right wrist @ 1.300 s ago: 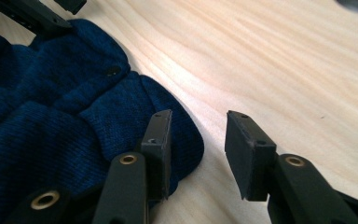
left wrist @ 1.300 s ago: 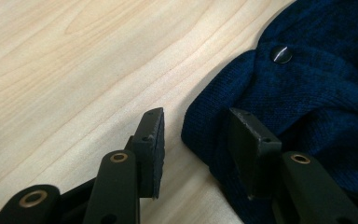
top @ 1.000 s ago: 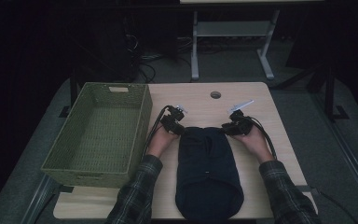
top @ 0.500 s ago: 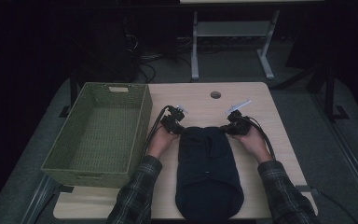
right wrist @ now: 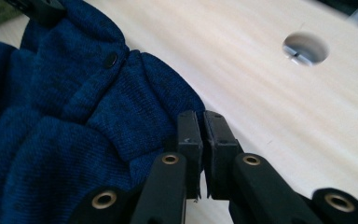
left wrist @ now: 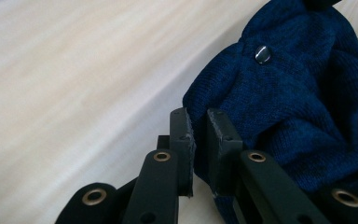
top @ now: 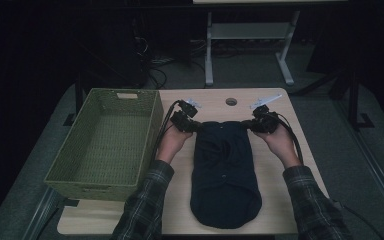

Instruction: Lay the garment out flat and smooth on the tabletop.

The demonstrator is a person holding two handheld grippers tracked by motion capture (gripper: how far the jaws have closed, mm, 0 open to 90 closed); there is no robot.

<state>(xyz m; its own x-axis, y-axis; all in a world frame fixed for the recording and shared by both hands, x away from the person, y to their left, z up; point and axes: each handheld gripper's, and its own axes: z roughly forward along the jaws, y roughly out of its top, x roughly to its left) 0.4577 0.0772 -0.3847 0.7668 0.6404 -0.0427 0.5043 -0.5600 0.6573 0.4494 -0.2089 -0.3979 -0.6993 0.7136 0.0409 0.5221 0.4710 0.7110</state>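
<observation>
A dark blue knit garment [top: 225,170] with small buttons [left wrist: 262,54] lies lengthwise on the wooden table [top: 275,200]. My left gripper [top: 194,126] is at its far left corner. Its jaws have just been closing and now pinch the fabric's edge [left wrist: 196,116]. My right gripper [top: 252,125] is shut on the far right corner [right wrist: 199,116]. In both gripper views the blue knit [left wrist: 298,93] [right wrist: 74,116] bunches up just behind the jaws. The far edge of the garment is raised slightly off the table between the two grippers.
An empty green woven basket [top: 75,187] stands along the table's left side, close to my left forearm. A round cable hole [top: 231,101] [right wrist: 305,48] sits in the tabletop beyond the garment. Dark floor and a white stand lie past the far edge.
Both grippers have closed on the garment's far corners and risen a little, which gathers and lifts that edge. The basket has not moved.
</observation>
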